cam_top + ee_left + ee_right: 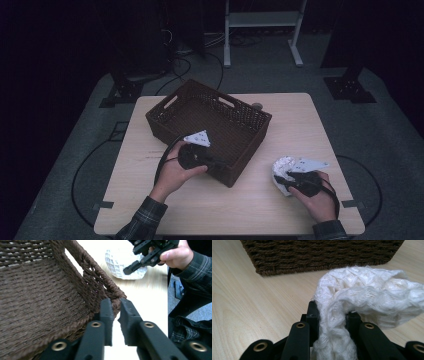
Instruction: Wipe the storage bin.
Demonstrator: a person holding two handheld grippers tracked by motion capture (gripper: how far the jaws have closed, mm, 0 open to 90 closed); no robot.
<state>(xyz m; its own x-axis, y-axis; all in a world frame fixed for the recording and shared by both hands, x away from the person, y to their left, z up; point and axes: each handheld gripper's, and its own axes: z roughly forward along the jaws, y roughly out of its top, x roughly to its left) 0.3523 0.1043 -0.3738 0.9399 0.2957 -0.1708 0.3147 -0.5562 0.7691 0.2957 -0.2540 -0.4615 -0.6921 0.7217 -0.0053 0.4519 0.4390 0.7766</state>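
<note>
Toward the lower right of the high view, we had the white knitted cloth point(281, 169) bunched on the wooden table point(300, 120), well apart from the near corner of the brown woven basket point(165, 121). We judged it light, soft and limp, likely to sag and trail from wherever it was pinched, and not fragile; its open, bumpy knit should give the pads good purchase. A thick gathered fold seemed the best place to take it, and in the right gripper view our right gripper point(333, 313) had exactly that: a wad of cloth point(367, 290) clamped between the jaws, the rest spilling to the right of the frame. That hand point(320, 197) lay low near the table's bottom right edge, its gripper pointing up and to the left.

At centre left of the high view, our left gripper point(220, 164) sat at the basket's near rim, forearm rising from the bottom edge. In the left gripper view its jaws straddled the rim's corner point(116, 293) with a narrow gap, slightly parted and not visibly pressing on the weave.
</note>
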